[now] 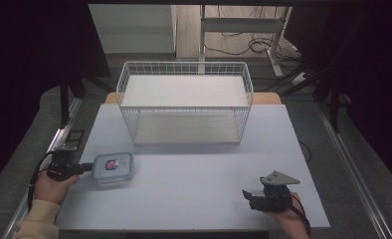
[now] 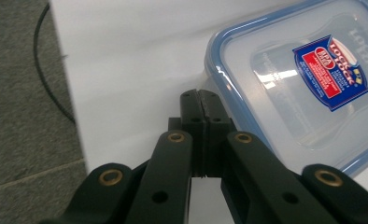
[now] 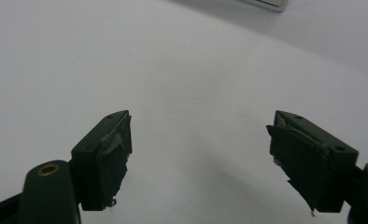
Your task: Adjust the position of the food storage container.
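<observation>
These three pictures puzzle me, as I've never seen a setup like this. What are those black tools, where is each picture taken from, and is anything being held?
A person sits at a white table with a hand-held two-jaw gripper in each hand. The top picture looks down from above; the other two come from cameras riding on the grippers. The left gripper is shut, its tips right by the edge of a clear food box with a blue-rimmed lid; whether they touch it is unclear. The right gripper is open and holds nothing. A white wire basket stands farther back.
</observation>
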A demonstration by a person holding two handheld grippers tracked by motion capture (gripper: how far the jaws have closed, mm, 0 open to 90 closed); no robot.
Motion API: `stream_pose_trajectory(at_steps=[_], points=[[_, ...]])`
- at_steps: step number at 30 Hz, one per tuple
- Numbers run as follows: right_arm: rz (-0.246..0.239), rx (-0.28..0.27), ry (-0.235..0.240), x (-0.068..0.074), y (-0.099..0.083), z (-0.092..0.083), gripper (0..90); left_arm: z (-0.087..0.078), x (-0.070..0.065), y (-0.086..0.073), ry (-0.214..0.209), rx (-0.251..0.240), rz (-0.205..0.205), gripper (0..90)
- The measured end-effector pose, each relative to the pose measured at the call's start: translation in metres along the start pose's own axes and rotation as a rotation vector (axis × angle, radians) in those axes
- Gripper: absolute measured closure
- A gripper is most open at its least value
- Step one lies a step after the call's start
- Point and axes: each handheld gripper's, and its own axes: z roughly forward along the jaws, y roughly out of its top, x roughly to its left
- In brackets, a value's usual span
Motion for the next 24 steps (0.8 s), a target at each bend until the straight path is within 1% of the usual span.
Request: stream_pose_trajectory(at_steps=[6,9,10,11,13,14,21,22,23,24], points=[[0.0,0.002,0.0,0.0,0.0,0.0,20.9,0.01,-0.016,0.011,-0.031,-0.005,0.026,89.9],[-0.001,-0.001,-0.002,0.0,0.0,-0.001,20.9,0.017,-0.027,0.016,-0.048,-0.004,0.046,89.8],[0.0,-0.001,-0.002,-0.001,0.0,-0.001,20.9,0.02,-0.034,0.018,-0.056,-0.003,0.061,89.8],[0.0,-0.001,-0.002,-0.001,0.0,-0.001,20.9,0.02,-0.034,0.018,-0.056,-0.003,0.061,89.8],[-0.002,-0.001,-0.004,-0.001,0.0,-0.002,20.9,0.025,-0.043,0.021,-0.075,-0.004,0.069,89.8],[-0.002,-0.001,-0.004,-0.001,0.0,-0.002,20.9,0.025,-0.043,0.021,-0.075,-0.004,0.069,89.8],[-0.005,0.001,-0.006,-0.001,0.0,-0.001,20.9,0.031,-0.058,0.024,-0.11,-0.005,0.083,89.8],[-0.005,0.001,-0.006,-0.001,0.0,-0.001,20.9,0.031,-0.058,0.024,-0.11,-0.005,0.083,89.8],[-0.003,0.001,-0.006,-0.001,0.0,-0.002,20.9,0.032,-0.06,0.024,-0.116,-0.007,0.083,89.8],[-0.003,0.001,-0.006,-0.001,0.0,-0.002,20.9,0.033,-0.064,0.025,-0.131,-0.012,0.085,89.8]])
